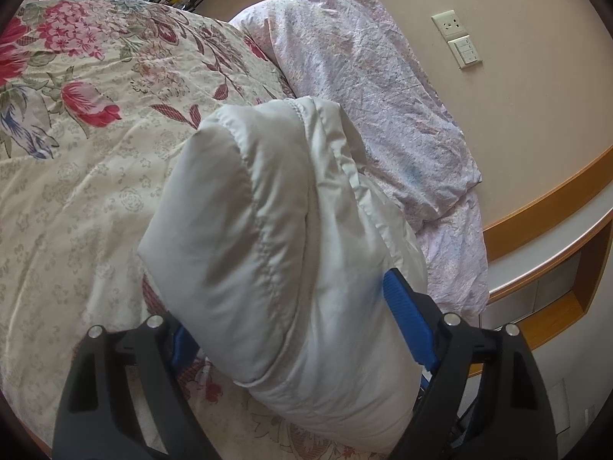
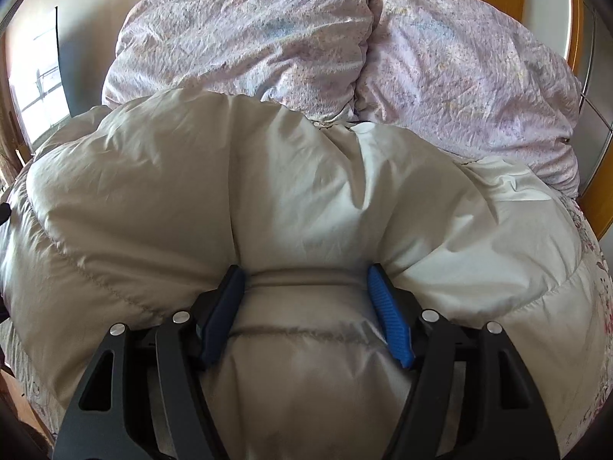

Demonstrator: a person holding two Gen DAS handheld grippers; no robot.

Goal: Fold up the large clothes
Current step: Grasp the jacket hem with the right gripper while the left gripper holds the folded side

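- A puffy white down jacket [image 1: 291,253] fills the gap between the left gripper [image 1: 299,322] fingers, blocking the way forward toward 12 o'clock.
- Open floral bedspread [image 1: 76,161] lies from 9 to 11 o'clock, free to pass over.
- A lilac pillow [image 1: 367,88] and the wall close off 1 to 2 o'clock.
- The jacket [image 2: 268,191] bulges across the right gripper [image 2: 306,314]; two pillows [image 2: 253,34] bar the far side at 12 o'clock.

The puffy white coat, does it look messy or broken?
Not broken, just bunched up. The coat sits in a puffy heap on the flowery bedspread, not flat. The right gripper and left gripper each squeeze a thick fold of it. The pillows look wrinkled, nothing spilled.
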